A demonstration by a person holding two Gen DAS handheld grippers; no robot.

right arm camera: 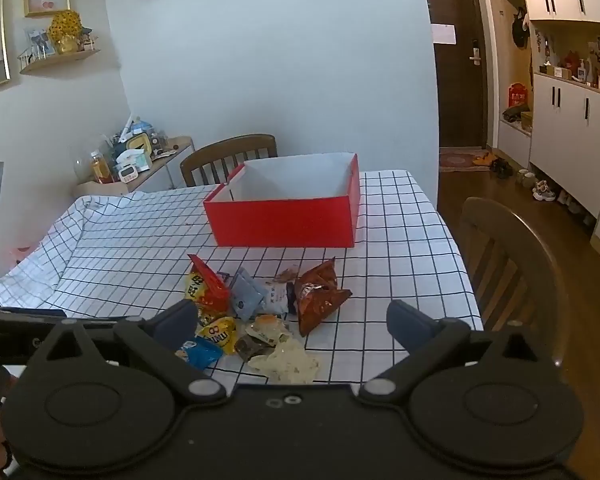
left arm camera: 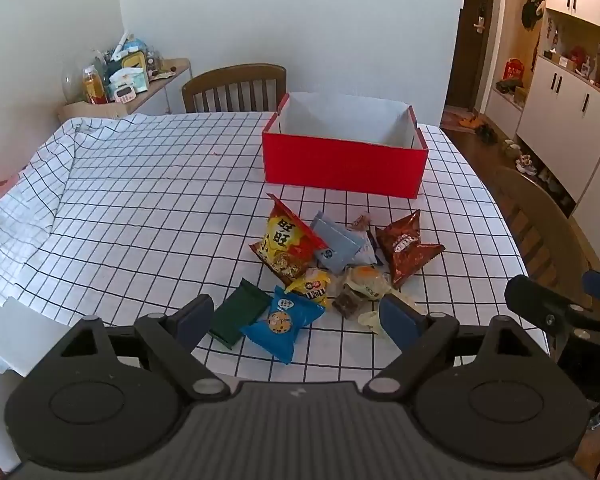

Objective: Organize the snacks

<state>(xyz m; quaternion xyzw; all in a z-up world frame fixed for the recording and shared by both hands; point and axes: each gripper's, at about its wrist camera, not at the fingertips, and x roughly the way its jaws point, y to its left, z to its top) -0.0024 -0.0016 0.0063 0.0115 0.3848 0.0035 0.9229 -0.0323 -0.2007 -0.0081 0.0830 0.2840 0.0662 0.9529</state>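
Observation:
An open red box (left arm camera: pixel 343 168) (right arm camera: pixel 284 220) with a white inside stands on the checked tablecloth, nothing visible in it. In front of it lies a pile of snack packets: a red-yellow bag (left arm camera: pixel 286 240) (right arm camera: pixel 204 292), a brown bag (left arm camera: pixel 407 246) (right arm camera: pixel 318 300), a grey-blue pouch (left arm camera: pixel 336 246), a yellow packet (left arm camera: pixel 312 286) (right arm camera: pixel 218 332), a blue cookie packet (left arm camera: pixel 282 322) (right arm camera: pixel 198 354) and a dark green bar (left arm camera: pixel 240 312). My left gripper (left arm camera: pixel 300 320) hovers open over the near packets. My right gripper (right arm camera: pixel 292 322) is open above the pile's near edge, holding nothing.
Wooden chairs stand behind the table (left arm camera: pixel 234 88) and at its right side (right arm camera: pixel 516 280). A cluttered shelf (left arm camera: pixel 120 80) sits at the back left. The tablecloth (left arm camera: pixel 140 200) is rumpled at the left. The other gripper's body (left arm camera: pixel 564 320) shows at the right edge.

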